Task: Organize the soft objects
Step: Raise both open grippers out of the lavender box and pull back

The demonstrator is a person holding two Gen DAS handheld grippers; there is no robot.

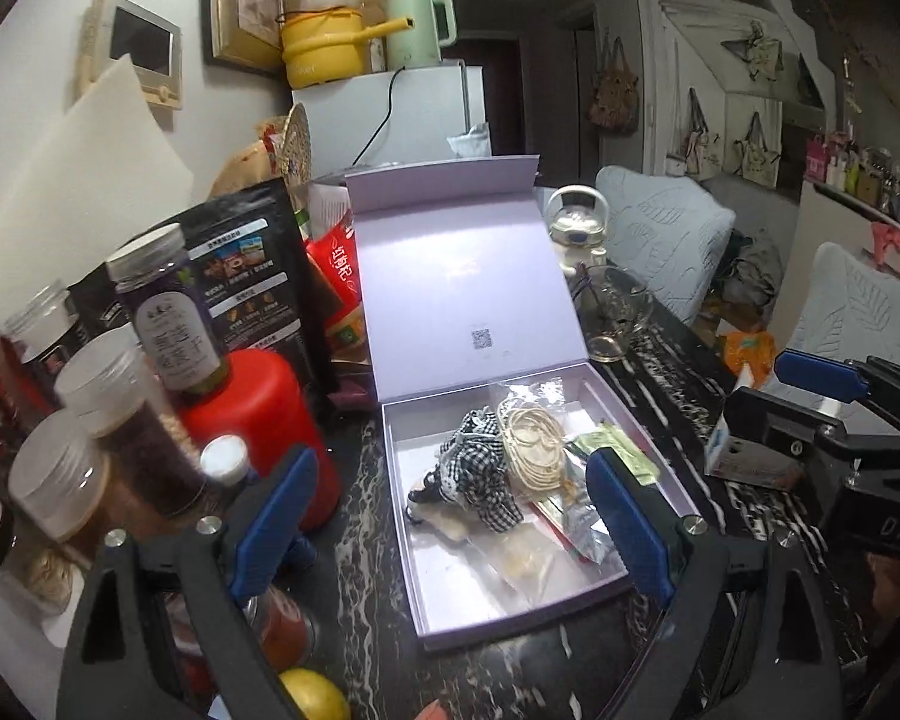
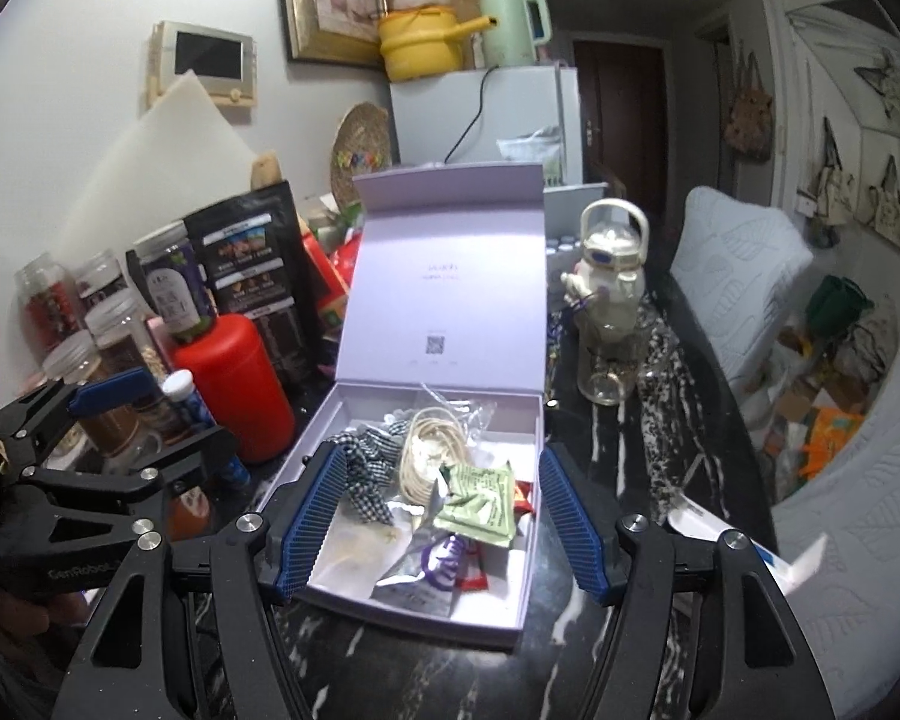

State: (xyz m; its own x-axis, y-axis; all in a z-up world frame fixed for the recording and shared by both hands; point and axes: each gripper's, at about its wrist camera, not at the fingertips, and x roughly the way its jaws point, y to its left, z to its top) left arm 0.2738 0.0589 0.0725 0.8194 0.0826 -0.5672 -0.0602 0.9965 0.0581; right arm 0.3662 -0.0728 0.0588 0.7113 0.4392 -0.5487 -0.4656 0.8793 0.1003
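An open lilac box [image 1: 555, 603] [image 2: 525, 420] lies on the black marble table with its lid standing up behind. Inside are a black-and-white checked cloth [image 1: 480, 468] [image 2: 363, 471], a coil of cream cord [image 1: 534, 444] [image 2: 429, 450], a green sachet [image 1: 621, 450] [image 2: 480, 504], silver foil packets [image 2: 414, 576] and a clear bag [image 1: 525, 564]. My left gripper [image 1: 450, 528] is open, hovering over the box's near left side. My right gripper [image 2: 441, 519] is open, its pads either side of the box's contents. Both are empty.
A red canister [image 1: 258, 420] [image 2: 234, 384], several jars [image 1: 120, 408], and black snack bags [image 1: 252, 276] crowd the left. A glass cup [image 1: 615, 312] and white teapot [image 2: 609, 276] stand right of the box. A yellow fruit [image 1: 315, 696] lies near.
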